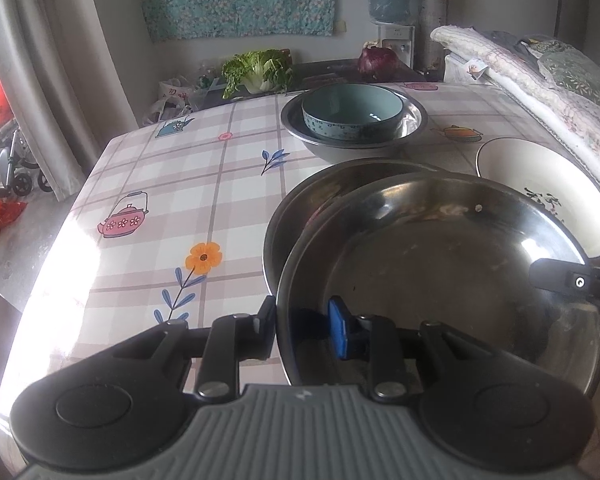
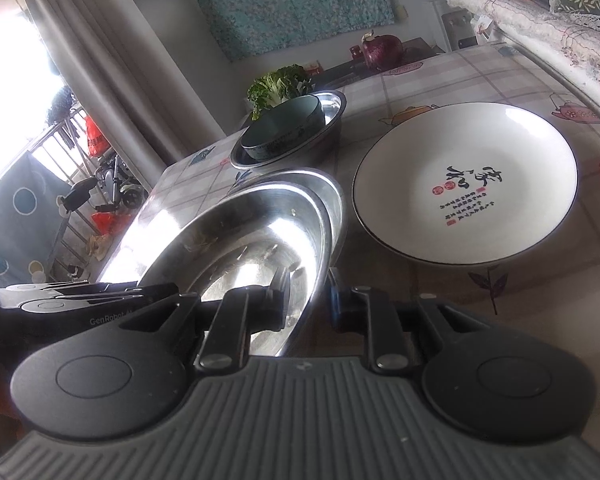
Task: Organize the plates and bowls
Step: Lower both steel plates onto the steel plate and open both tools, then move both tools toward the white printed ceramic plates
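A shallow steel plate is held between both grippers, sitting slightly askew over a second steel plate on the checked tablecloth. My left gripper is shut on its left rim, blue pad inside and the other finger outside. My right gripper is shut on the opposite rim of the same plate; one of its fingers shows at the right in the left wrist view. A white plate with black writing lies just to the right. Further back a teal bowl sits inside a steel basin.
Leafy greens and a purple cabbage lie on a dark surface beyond the table's far edge. Folded quilts run along the right side. The table's left edge drops to the floor near curtains.
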### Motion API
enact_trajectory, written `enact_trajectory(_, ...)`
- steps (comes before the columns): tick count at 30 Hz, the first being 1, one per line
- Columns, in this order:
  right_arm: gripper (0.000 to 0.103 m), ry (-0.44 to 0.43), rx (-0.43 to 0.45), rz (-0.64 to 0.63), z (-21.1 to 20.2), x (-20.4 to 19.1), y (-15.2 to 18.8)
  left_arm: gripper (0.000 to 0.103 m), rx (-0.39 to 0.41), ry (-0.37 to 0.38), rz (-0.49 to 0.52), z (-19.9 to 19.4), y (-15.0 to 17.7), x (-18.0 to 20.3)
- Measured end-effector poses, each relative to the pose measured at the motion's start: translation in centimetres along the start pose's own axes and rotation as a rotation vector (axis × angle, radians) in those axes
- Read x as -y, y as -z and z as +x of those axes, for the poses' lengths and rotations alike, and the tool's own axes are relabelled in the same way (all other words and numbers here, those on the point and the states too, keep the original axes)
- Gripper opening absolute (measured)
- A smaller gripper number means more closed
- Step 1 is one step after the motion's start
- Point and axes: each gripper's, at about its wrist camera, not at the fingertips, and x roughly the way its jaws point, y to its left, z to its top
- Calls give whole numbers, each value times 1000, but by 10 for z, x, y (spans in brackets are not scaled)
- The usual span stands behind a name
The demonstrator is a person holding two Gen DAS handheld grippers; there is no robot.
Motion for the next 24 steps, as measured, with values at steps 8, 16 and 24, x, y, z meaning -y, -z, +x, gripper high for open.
enact_trajectory(8, 26, -7, 0, 22, 3, 3, -1, 43, 23, -7, 2, -4, 1, 0)
enact_trajectory(16, 40, -2, 22, 3, 3, -3, -4, 46, 37, -4, -24, -9, 3, -6)
enact_trajectory(24, 46, 1, 24, 19, 1, -1, -2, 53, 58, 9, -53, -19, 8, -9)
